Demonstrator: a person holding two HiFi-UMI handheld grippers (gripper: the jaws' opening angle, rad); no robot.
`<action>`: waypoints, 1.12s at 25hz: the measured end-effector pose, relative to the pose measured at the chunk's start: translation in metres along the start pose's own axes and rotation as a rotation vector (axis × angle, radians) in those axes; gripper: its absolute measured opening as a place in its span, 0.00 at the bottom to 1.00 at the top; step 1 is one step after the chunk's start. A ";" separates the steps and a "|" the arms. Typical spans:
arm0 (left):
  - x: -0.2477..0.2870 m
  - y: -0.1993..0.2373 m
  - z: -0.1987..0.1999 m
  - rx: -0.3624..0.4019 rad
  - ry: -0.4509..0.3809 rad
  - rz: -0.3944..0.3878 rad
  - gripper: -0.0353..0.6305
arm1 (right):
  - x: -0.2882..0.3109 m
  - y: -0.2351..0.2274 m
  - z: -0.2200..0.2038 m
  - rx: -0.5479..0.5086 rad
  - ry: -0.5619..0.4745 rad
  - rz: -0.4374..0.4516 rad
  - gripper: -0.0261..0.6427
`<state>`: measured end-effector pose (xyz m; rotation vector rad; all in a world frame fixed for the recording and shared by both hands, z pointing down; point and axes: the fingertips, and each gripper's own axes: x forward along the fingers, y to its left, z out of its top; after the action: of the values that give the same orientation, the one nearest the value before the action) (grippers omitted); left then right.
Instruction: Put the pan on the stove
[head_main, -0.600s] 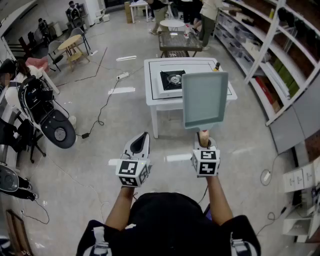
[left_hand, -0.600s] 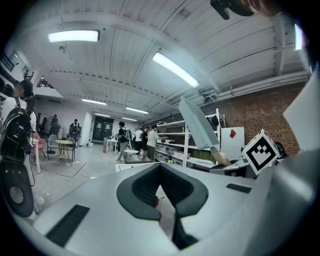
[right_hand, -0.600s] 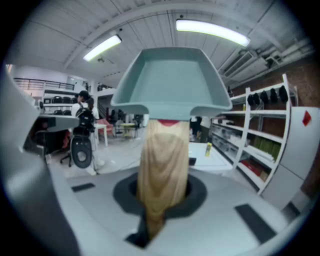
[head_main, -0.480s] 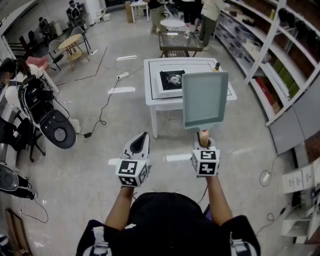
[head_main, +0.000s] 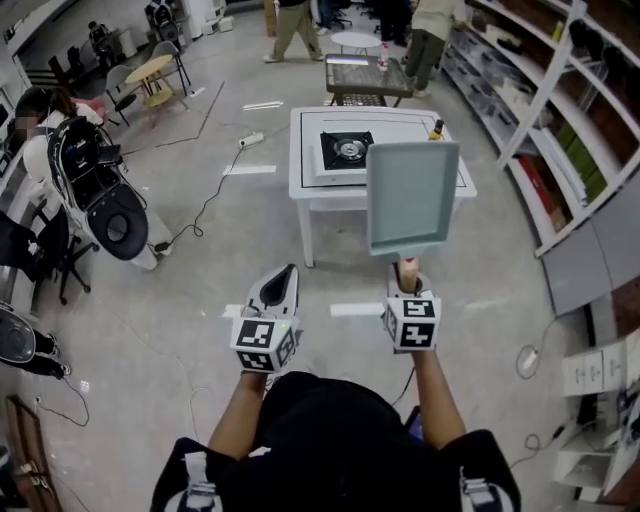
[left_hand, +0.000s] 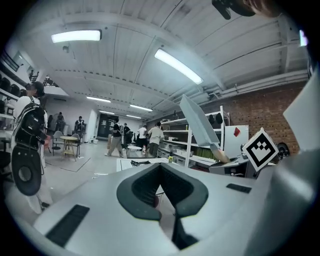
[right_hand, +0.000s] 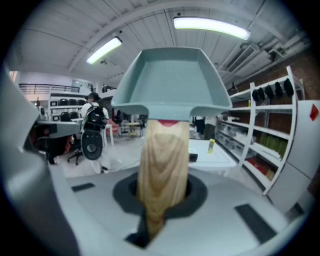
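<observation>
A square pale teal pan (head_main: 411, 196) with a wooden handle (head_main: 406, 275) is held out in front of me, above the floor and short of the table. My right gripper (head_main: 406, 292) is shut on that handle; in the right gripper view the handle (right_hand: 162, 170) runs up from the closed jaws to the pan (right_hand: 172, 80). A single-burner gas stove (head_main: 346, 150) sits on a white table (head_main: 310, 190) ahead. My left gripper (head_main: 278, 290) is shut and empty, level with the right one; its view shows the pan (left_hand: 200, 125) edge-on at right.
A yellow bottle (head_main: 436, 129) stands at the table's far right corner. White shelving (head_main: 560, 150) lines the right side. A cable (head_main: 205, 205) trails over the floor at left, near a seat with a black backpack (head_main: 90, 185). People walk at the back.
The table and stove sit slightly lower in the head view, and the seated person at left shows more; both grippers and the pan keep their places.
</observation>
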<state>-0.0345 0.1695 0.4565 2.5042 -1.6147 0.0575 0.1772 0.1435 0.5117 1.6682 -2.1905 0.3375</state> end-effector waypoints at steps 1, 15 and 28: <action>0.000 -0.002 -0.006 0.000 0.010 0.005 0.09 | 0.001 -0.002 -0.004 -0.001 0.008 0.007 0.11; 0.056 0.019 -0.012 0.006 0.030 0.035 0.09 | 0.058 -0.020 0.005 -0.006 0.043 0.045 0.11; 0.206 0.139 0.028 -0.011 0.029 0.006 0.09 | 0.223 -0.024 0.093 0.005 0.065 0.016 0.11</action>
<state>-0.0766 -0.0766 0.4694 2.4779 -1.6073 0.0851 0.1349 -0.0953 0.5216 1.6205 -2.1579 0.3958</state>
